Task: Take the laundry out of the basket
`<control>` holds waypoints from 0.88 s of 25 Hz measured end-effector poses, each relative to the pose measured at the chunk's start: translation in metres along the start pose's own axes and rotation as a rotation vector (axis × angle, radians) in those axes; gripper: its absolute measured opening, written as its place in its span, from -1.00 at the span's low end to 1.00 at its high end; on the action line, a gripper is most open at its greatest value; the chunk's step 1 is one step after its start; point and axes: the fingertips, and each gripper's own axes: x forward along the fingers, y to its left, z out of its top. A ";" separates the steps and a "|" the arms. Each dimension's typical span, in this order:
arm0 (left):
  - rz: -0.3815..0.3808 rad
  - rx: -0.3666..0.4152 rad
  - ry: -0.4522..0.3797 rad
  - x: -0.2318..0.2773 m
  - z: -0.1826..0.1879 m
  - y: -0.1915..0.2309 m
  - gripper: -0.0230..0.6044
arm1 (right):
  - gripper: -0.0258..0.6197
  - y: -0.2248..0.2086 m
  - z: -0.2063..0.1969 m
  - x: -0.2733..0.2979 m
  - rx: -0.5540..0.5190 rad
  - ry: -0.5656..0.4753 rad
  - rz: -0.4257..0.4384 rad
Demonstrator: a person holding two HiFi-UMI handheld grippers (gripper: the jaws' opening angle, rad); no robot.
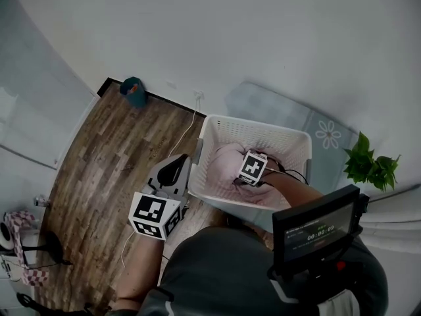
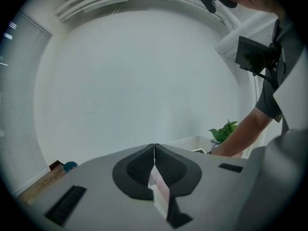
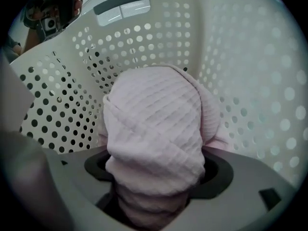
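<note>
A white perforated laundry basket [image 1: 256, 125] stands on the floor by the wall. A bundled pink ribbed towel [image 1: 223, 166] lies inside it. My right gripper [image 1: 240, 180] reaches steeply down into the basket. In the right gripper view its jaws stand wide on either side of the towel [image 3: 154, 129], which fills the gap between them; the right gripper [image 3: 156, 172] reads as open, with the basket wall [image 3: 144, 37] behind. My left gripper [image 1: 177, 164] hovers just outside the basket's left rim. It is shut [image 2: 154, 150] and empty, pointing at the white wall.
A potted green plant [image 1: 371, 163] stands right of the basket on a pale blue mat [image 1: 322, 133]. A teal object [image 1: 133, 92] sits at the wall on the wood floor, and a white cable [image 1: 187, 130] runs across it. A small screen [image 1: 316, 229] hangs at my chest.
</note>
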 end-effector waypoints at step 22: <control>0.116 -0.051 -0.025 -0.044 -0.003 0.022 -0.90 | -0.03 -0.004 0.039 -0.018 0.531 -0.359 0.256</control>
